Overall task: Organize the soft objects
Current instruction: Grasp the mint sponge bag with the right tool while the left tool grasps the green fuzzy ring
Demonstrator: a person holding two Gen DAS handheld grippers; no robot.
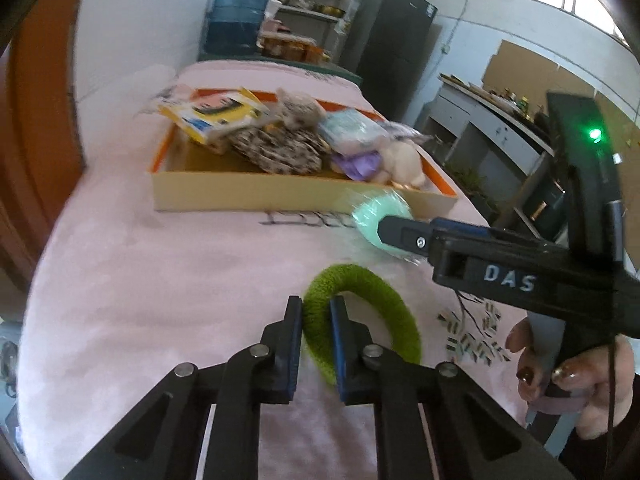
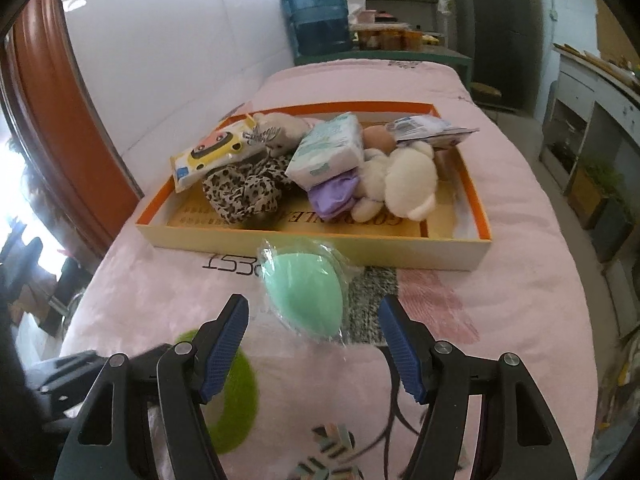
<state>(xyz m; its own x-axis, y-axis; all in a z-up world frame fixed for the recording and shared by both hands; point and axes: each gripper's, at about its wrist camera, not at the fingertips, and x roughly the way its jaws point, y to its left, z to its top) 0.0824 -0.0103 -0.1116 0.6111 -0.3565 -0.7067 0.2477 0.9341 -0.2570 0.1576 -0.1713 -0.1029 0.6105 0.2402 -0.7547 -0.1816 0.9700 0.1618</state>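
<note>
Left gripper (image 1: 316,320): black two-finger tool with blue pads, jaws drawn narrow and clamped on one side of a fuzzy green yarn-wrapped ring (image 1: 362,320) — one pad outside the band, the other inside the hole.
Green ring: lies flat on the pink quilted cloth (image 1: 160,280), near the front edge of the surface.
Right gripper (image 2: 314,334): same black build, jaws spread wide, nothing pressed between the pads.
Mint-green egg-shaped sponge in clear plastic wrap (image 2: 306,292): on the cloth just ahead of and between the right fingers, apart from both pads.
Hand (image 1: 576,380): wraps the right tool's handle, seen in the left wrist view.
Shallow cardboard box with an orange rim (image 2: 480,208): just beyond the sponge; holds a cream plush toy (image 2: 412,178), a leopard-print fabric piece (image 2: 244,192), a white tissue pack (image 2: 332,148), a yellow cartoon wipes pack (image 2: 212,156) and a purple soft item (image 2: 334,196) — all piled together.
</note>
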